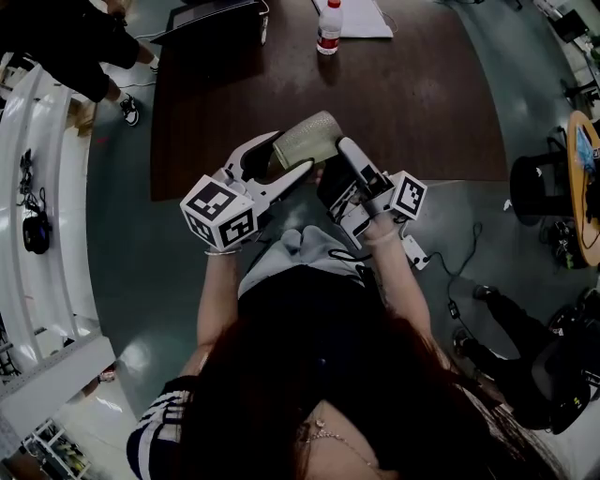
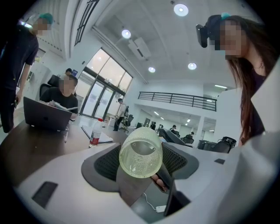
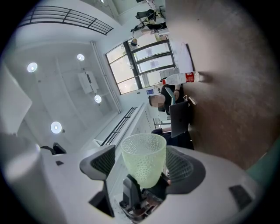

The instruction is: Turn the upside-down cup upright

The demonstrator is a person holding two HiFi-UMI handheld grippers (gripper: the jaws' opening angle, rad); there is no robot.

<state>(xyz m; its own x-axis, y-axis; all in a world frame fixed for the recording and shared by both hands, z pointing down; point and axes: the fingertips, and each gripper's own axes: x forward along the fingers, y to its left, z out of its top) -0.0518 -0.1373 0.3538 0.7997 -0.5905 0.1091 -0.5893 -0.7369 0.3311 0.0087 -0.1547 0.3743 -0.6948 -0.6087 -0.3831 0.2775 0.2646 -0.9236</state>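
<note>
A pale yellow-green dimpled glass cup (image 1: 305,141) hangs on its side in the air above the near edge of the brown table (image 1: 403,94). My left gripper (image 1: 292,150) is shut on it, one pad on each side. In the left gripper view one round end of the cup (image 2: 141,152) fills the space between the pads of the left gripper (image 2: 141,159). My right gripper (image 1: 333,159) comes in from the right, rolled onto its side, jaws open around the cup. In its own view the cup (image 3: 144,162) sits between the right gripper (image 3: 141,164) pads, with a thin gap at the left pad.
On the far side of the table stand a water bottle (image 1: 328,26), a laptop (image 1: 211,19) and papers (image 1: 361,19). One person stands at the table's far left corner (image 1: 66,47) and another sits behind the laptop (image 2: 43,116). A white adapter with its cable (image 1: 417,253) lies on the floor.
</note>
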